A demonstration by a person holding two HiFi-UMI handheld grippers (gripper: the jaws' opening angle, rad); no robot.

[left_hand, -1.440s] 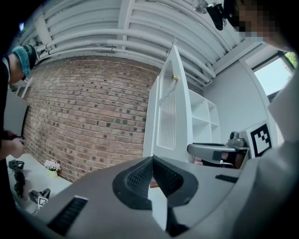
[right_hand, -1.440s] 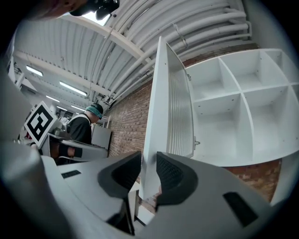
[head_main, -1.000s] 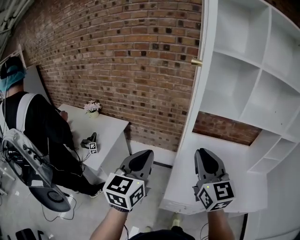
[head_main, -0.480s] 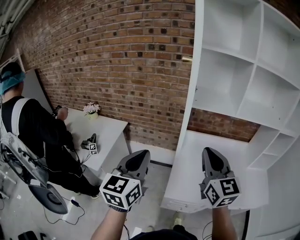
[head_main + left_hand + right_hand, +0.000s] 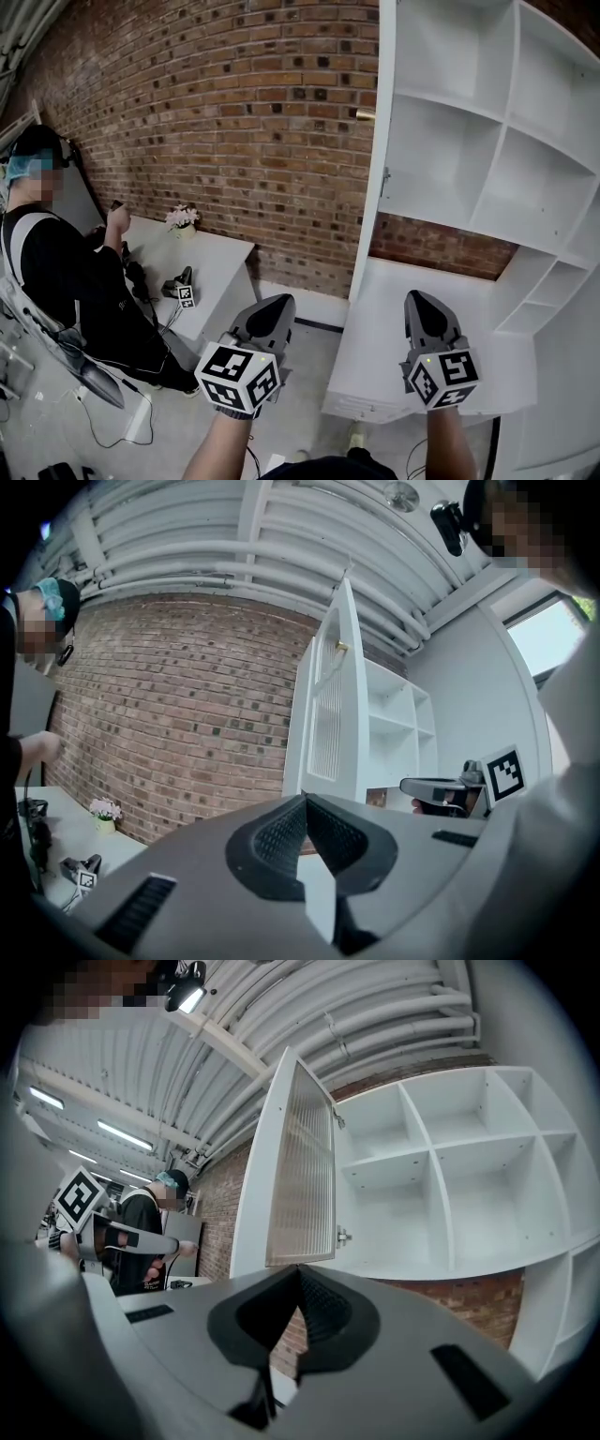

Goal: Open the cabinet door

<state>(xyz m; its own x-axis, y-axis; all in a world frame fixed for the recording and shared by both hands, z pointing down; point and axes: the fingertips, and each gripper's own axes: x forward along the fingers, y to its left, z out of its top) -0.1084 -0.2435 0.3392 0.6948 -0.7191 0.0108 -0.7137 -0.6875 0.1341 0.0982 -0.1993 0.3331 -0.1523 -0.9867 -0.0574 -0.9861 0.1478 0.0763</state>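
The white cabinet door (image 5: 368, 187) stands swung out and shows edge-on in the head view, with its brass knob (image 5: 366, 114) facing the brick wall. Behind it the white shelves (image 5: 487, 141) lie bare. My right gripper (image 5: 420, 300) is shut on nothing, low in front of the cabinet's lower ledge and apart from the door. My left gripper (image 5: 278, 302) is also shut and holds nothing, left of the door's foot. In the right gripper view the door's ribbed inner face (image 5: 298, 1171) and a hinge (image 5: 344, 1236) rise above the shut right gripper (image 5: 298, 1269). The left gripper view shows the door (image 5: 328, 724) beyond the left gripper (image 5: 305, 799).
A brick wall (image 5: 234, 122) runs behind. At the left a person in black (image 5: 66, 281) stands by a white table (image 5: 220, 258) bearing a small flower pot (image 5: 184, 217) and a spare gripper (image 5: 180, 284). Cables and gear lie on the floor (image 5: 112, 412).
The door's edge and knob have shifted left in the head view, showing more of the shelves. My right gripper has moved slightly right. The person at the left has turned.
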